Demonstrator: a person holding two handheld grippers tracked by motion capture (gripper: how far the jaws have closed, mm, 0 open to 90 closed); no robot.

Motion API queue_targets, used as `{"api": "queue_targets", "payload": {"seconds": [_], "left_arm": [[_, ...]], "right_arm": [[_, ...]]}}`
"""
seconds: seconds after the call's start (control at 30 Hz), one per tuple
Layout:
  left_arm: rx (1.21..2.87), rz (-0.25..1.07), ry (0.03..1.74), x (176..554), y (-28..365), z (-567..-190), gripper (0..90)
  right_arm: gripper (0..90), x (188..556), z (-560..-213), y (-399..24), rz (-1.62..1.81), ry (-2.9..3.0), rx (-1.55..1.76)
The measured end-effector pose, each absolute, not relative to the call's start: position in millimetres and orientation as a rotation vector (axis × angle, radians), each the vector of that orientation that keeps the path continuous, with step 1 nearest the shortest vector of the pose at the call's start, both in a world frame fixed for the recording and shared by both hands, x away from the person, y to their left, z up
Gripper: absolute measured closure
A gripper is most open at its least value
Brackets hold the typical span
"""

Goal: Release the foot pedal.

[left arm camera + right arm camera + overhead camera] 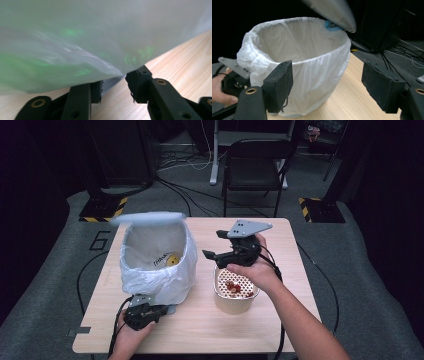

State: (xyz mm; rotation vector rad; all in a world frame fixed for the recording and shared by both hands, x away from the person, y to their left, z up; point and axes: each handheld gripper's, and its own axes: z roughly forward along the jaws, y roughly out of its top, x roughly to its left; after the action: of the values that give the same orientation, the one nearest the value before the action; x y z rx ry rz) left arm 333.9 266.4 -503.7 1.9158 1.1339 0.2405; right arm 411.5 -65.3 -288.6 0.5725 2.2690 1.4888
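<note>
White plastic-lined waste bin (157, 262) with its grey lid (148, 218) raised stands on the left half of the light wooden counter (200, 330). Left tongs (167, 309) lie low at the bin's base, jaws apart and pressing on nothing, the bag's edge just above them. Right tongs (214, 244) hover open and empty above a round beige perforated container (235, 292) holding red bits, beside the bin.
</note>
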Motion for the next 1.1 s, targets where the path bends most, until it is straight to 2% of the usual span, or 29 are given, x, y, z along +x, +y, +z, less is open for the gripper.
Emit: {"api": "queue_targets", "payload": {"seconds": [0.27, 0.37, 0.43, 0.57, 0.6, 0.63, 0.83, 1.1], "left_arm": [[1.859, 0.234, 1.189, 329, 280, -492, 56.4], [1.845, 0.214, 1.205, 327, 287, -486, 56.0], [1.904, 0.259, 1.097, 332, 296, -485, 55.5], [1.829, 0.221, 1.207, 324, 300, -479, 54.4], [1.855, 0.212, 1.156, 325, 303, -478, 54.3], [1.898, 0.278, 1.124, 325, 311, -475, 54.5], [1.857, 0.294, 1.178, 321, 331, -473, 55.4], [1.796, 0.378, 1.243, 321, 358, -469, 54.6]], "right_arm": [[24.5, 401, -299, -98, 1.460, 2.229, 0.614], [24.5, 400, -304, -111, 1.462, 2.208, 0.644], [24.5, 397, -308, -120, 1.456, 2.193, 0.668], [24.5, 394, -314, -132, 1.452, 2.174, 0.699], [24.6, 393, -317, -135, 1.455, 2.171, 0.711], [24.7, 392, -319, -137, 1.454, 2.168, 0.724], [25.7, 386, -335, -153, 1.410, 2.162, 0.776], [29.1, 379, -356, -181, 1.379, 2.104, 0.885]]}}
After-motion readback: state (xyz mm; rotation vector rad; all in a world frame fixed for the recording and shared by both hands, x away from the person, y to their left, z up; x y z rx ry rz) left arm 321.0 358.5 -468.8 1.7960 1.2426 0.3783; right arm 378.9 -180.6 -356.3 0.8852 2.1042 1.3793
